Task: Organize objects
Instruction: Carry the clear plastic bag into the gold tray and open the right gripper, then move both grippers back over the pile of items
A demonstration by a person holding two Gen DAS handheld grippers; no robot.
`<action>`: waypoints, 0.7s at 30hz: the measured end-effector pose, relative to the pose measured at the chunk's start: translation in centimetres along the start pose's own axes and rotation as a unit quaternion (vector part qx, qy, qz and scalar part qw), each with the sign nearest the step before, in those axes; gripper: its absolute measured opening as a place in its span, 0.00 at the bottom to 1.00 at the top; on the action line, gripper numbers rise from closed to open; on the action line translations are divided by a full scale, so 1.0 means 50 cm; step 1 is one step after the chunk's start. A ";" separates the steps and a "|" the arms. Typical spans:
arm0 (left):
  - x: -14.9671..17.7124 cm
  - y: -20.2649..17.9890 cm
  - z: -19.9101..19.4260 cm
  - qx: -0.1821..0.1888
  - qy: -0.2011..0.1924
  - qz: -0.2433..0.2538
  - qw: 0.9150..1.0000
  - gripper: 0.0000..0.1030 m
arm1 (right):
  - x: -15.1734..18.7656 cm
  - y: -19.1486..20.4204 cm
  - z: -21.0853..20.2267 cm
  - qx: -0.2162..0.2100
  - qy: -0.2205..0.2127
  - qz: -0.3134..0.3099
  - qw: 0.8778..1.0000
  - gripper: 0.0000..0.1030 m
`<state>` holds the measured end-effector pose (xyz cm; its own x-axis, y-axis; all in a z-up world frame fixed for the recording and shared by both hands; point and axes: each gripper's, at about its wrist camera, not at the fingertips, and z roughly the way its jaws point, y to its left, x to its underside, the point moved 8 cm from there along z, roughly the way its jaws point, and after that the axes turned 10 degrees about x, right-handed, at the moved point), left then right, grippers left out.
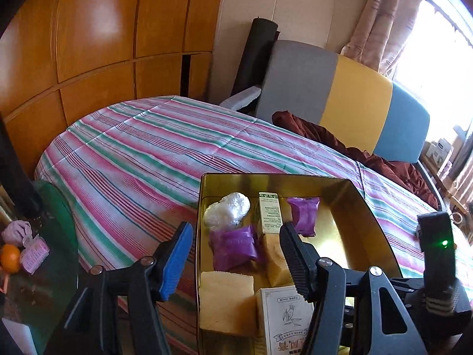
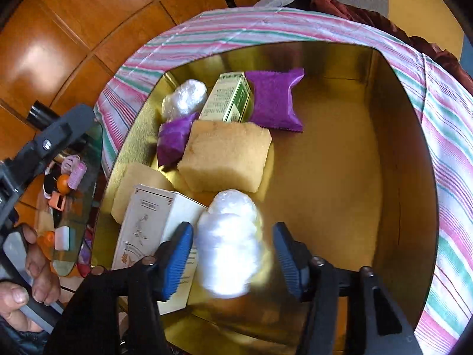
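The bed (image 1: 142,153), spread with a pink, green and white striped cloth, carried a large rectangular gold metal tin (image 2: 393,177) with its lid off. Against its left wall lay the contents: a white printed cardboard box (image 2: 147,222) at the near end, two pale yellow sponge blocks (image 2: 227,159) beside and beyond it, a small green and cream carton (image 2: 229,97) standing tilted farther back, two shiny purple foil pouches (image 2: 275,100) flanking that carton, and a crumpled ball of clear plastic wrap (image 2: 184,99) in the far left corner. The right half of the tin floor was bare gold.

A second, blurred white plastic-wrapped ball (image 2: 227,242) sat between the blue pads of the right gripper (image 2: 233,254), whose fingers stood apart on either side with a gap to each, not pressing it. The left gripper (image 1: 233,254) hovered over the tin's near left wall, one finger outside it and one inside, its fingers apart with nothing clamped.

Behind the bed stood a grey, yellow and blue panel (image 1: 348,100) with a dark red cloth (image 1: 325,136) bunched at its foot. To the left, a low glass desk (image 1: 59,236) held an orange (image 1: 10,259) and pink hair rollers (image 1: 34,256).
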<state>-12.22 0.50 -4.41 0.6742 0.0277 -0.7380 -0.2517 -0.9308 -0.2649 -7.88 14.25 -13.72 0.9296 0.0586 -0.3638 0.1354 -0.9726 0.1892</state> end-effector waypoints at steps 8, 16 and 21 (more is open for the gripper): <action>0.006 -0.027 0.002 0.004 0.007 0.019 1.000 0.62 | 0.000 -0.042 -0.064 0.006 -0.040 0.021 0.999 0.58; 0.004 -0.087 -0.006 0.015 0.006 0.061 0.998 0.65 | -0.007 -0.106 -0.149 0.034 -0.093 0.039 0.994 0.63; 0.005 -0.130 -0.005 0.029 0.011 0.085 0.996 0.65 | -0.002 -0.199 -0.204 0.068 -0.116 0.072 0.988 0.64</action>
<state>-10.22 6.48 -2.72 0.6338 -0.1375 -0.7612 -0.4023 -0.8991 -0.1725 -5.86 26.23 -6.28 0.8301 -0.1199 -0.5445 -0.0540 -0.9893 0.1355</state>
